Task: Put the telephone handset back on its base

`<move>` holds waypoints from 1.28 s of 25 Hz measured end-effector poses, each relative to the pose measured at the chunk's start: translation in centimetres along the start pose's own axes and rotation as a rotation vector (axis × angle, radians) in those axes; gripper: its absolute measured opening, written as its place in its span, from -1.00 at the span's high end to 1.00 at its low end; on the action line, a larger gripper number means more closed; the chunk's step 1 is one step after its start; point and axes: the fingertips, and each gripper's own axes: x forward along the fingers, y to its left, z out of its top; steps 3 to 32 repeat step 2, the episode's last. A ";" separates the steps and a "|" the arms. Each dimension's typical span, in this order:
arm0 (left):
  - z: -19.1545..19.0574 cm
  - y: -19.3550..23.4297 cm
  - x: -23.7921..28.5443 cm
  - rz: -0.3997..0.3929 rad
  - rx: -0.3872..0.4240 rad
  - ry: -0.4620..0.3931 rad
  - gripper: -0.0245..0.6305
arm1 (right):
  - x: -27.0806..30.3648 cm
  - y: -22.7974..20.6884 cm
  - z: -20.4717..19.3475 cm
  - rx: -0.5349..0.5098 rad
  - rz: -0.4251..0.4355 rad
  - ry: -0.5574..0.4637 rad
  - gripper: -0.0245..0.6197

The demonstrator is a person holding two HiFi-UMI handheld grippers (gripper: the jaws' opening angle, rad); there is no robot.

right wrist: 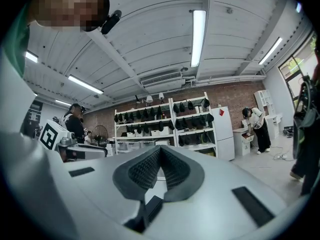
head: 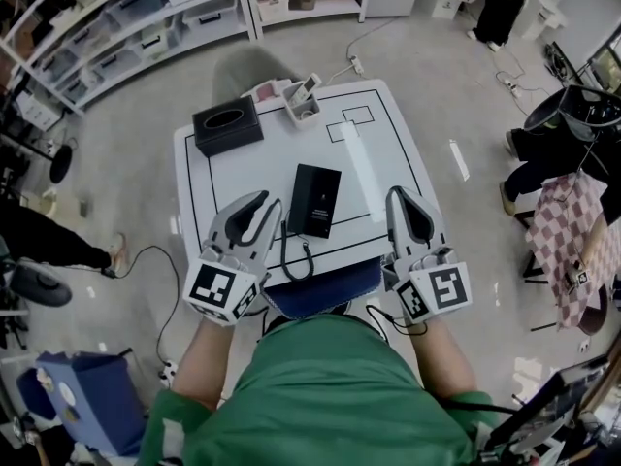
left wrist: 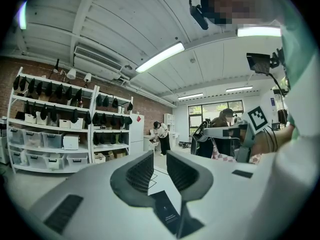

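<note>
The black telephone [head: 315,200] lies flat on the bench [head: 233,168], long axis running away from me, between my left fingers [left wrist: 141,170], slightly parted and empty, and my right fingers [right wrist: 145,170], pressed together, empty.

The floor [head: 437,105] is grey concrete. White shelves [head: 126,37] with storage boxes [left wrist: 37,140] stand along a brick wall [right wrist: 235,94]. Long tube lamps [right wrist: 198,34] shine under the white ceiling [left wrist: 125,24].

Left gripper [head: 260,202] jaws narrowly apart, right gripper [head: 398,196] jaws together, both empty.
</note>
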 end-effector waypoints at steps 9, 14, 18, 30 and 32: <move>0.0 0.4 0.0 0.005 0.000 -0.002 0.66 | 0.2 0.1 -0.1 -0.002 0.001 0.000 0.86; 0.0 0.4 0.0 0.005 0.000 -0.002 0.66 | 0.2 0.1 -0.1 -0.002 0.001 0.000 0.86; 0.0 0.4 0.0 0.005 0.000 -0.002 0.66 | 0.2 0.1 -0.1 -0.002 0.001 0.000 0.86; 0.0 0.4 0.0 0.005 0.000 -0.002 0.66 | 0.2 0.1 -0.1 -0.002 0.001 0.000 0.86; 0.0 0.4 0.0 0.005 0.000 -0.002 0.66 | 0.2 0.1 -0.1 -0.002 0.001 0.000 0.86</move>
